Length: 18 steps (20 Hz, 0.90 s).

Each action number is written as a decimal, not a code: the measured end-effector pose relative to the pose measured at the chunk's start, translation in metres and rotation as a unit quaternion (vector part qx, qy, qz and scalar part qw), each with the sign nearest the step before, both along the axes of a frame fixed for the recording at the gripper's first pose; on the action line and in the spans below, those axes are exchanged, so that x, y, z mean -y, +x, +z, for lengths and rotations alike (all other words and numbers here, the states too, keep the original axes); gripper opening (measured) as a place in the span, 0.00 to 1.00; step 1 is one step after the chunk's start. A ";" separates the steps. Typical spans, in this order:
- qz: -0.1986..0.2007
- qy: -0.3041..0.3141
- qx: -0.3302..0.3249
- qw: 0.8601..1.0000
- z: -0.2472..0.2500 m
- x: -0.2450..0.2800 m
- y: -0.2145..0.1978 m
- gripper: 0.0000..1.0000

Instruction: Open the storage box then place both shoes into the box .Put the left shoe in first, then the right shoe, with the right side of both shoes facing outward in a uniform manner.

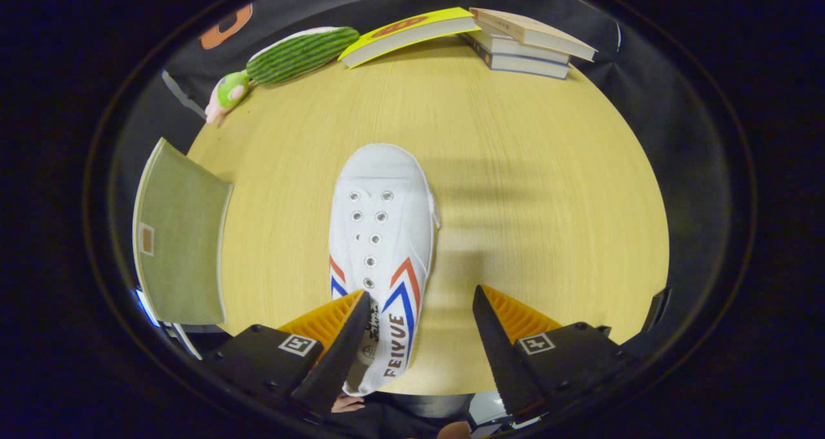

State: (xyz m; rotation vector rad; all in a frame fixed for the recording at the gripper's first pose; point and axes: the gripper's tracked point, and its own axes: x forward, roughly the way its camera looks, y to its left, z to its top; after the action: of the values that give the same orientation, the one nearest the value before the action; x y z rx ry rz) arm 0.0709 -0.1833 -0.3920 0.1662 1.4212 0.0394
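A white canvas shoe (pixel 381 187) with red and blue chevron stripes lies on the wooden table (pixel 528 168), its toe pointing away from me. My gripper (pixel 422 294) is open over the shoe's heel end. One finger (pixel 351 326) reaches into or over the shoe's opening, while the other finger (pixel 493 326) stands over bare table beside the shoe. The striped side wall of the shoe lies between them, and I cannot tell if either finger touches it. An olive-green panel of the storage box (pixel 180 233) stands off to the left of the shoe, at the table's edge.
At the far side of the table lie a green striped plush toy (pixel 293 55), a yellow book (pixel 406 31) and a stack of books (pixel 525 42). Part of a person's hand (pixel 348 403) shows below the shoe's heel.
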 end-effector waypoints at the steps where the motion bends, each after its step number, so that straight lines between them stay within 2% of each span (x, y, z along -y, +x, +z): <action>1: 0.002 0.005 0.000 1.000 -0.002 -0.002 0.001 0.97; 7: 0.037 0.023 0.003 0.999 -0.007 -0.012 0.005 0.86; 8: 0.037 0.029 0.005 0.999 -0.005 -0.015 0.006 0.77; 10: 0.025 0.031 0.001 0.999 -0.002 -0.017 0.006 0.50; 11: 0.016 0.032 0.003 0.999 -0.005 -0.018 0.005 0.48; 13: -0.026 0.041 0.007 0.999 -0.003 -0.016 0.008 0.33; 14: -0.049 0.054 0.010 0.997 -0.003 -0.014 0.009 0.15; 15: -0.064 0.065 0.014 0.996 -0.003 -0.013 0.009 0.08; 18: -0.107 0.095 0.013 0.990 0.000 -0.019 0.006 0.06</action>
State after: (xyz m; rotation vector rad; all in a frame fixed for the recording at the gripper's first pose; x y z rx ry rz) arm 0.0764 -0.1644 -0.3923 0.4733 1.3658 -0.0009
